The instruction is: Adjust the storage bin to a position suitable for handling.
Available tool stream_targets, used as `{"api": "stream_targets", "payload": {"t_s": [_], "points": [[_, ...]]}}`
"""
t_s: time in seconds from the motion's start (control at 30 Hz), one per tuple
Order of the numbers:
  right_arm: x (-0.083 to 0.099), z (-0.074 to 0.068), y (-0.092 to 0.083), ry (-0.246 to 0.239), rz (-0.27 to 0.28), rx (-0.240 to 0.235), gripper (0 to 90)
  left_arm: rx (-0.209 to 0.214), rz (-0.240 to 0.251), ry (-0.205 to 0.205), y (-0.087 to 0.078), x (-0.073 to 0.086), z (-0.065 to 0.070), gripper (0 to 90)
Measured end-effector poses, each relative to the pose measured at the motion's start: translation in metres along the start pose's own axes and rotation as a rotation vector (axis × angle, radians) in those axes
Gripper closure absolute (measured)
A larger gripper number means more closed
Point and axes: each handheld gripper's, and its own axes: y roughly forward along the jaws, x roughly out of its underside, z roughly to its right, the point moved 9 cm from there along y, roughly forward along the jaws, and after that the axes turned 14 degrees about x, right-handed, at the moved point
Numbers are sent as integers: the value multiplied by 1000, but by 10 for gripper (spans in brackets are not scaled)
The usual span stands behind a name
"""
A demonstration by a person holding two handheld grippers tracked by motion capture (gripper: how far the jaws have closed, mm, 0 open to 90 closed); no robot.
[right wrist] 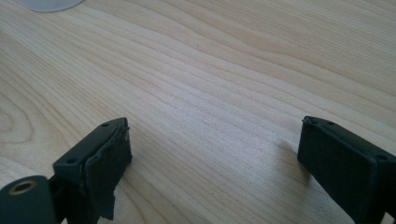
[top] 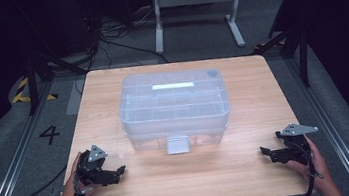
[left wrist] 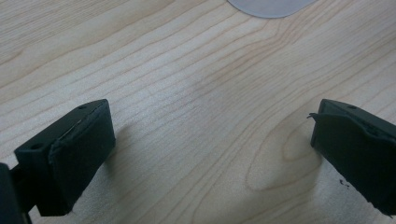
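Sitting mid-table, a bit toward the far edge, is the box (top: 174,109), a clear plastic bin with its lid on. It lies ahead of both grippers and between them, well apart from each. The left gripper (top: 116,173) rests near the front left corner of the table (top: 252,169), the right gripper (top: 267,153) near the front right, and both point inward across the bare wood in front of the box.

Both have jaws spread wide with nothing between them. In the left gripper view you just get wood grain between the black pads (left wrist: 84,154), same in the right gripper view (right wrist: 109,163).

Hard-to-read stuff: the box is see-through, so its inside is a mess of faint lines, maybe dividers or ribs, can't tell which. A pale strip (top: 173,85) sits on the lid, probably a handle or label, too blurry to say. Also a small dark round spot (top: 213,73) near the far right corner of the lid. A greyish latch (top: 178,145) hangs at the front middle. Each gripper view catches a grey rounded sliver at its top edge (left wrist: 271,7), cut off, can't say what it is.

Table is light wood with wavy grain, rounded corners. Pads look like matte rubbery foam, and the edges are chewed up and ragged. The person's hands (top: 75,188) come in from the bottom, forearms cut off by the frame.
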Motion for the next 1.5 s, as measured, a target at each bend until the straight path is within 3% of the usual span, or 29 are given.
{"api": "stream_targets", "payload": {"t_s": [0.73, 0.9, 1.13, 1.23, 1.33, 1.37, 1.5], "points": [[-2, -1, 2, -10, -6, -14, 85, 15, -3, 30, -1, 1, -2, 7], [-3, 1, 6, -14, -39, -10, 18, 17, -7, 41, -2, 1, -2, 7], [-7, 2, 10, -75, -96, -39, 5, 17, -3, 43, -2, 1, -3, 8], [-8, 2, 10, -84, -97, -50, 38, 17, -3, 42, -2, 1, -3, 8], [-14, 3, 8, -96, -46, -42, 206, 19, -4, 40, -2, 1, -2, 8], [-15, 2, 8, -115, -39, -34, 148, 18, -3, 43, -2, 1, -2, 8], [-19, 2, 6, -124, -21, -38, 190, 27, -5, 37, -2, 2, -1, 9]]}}
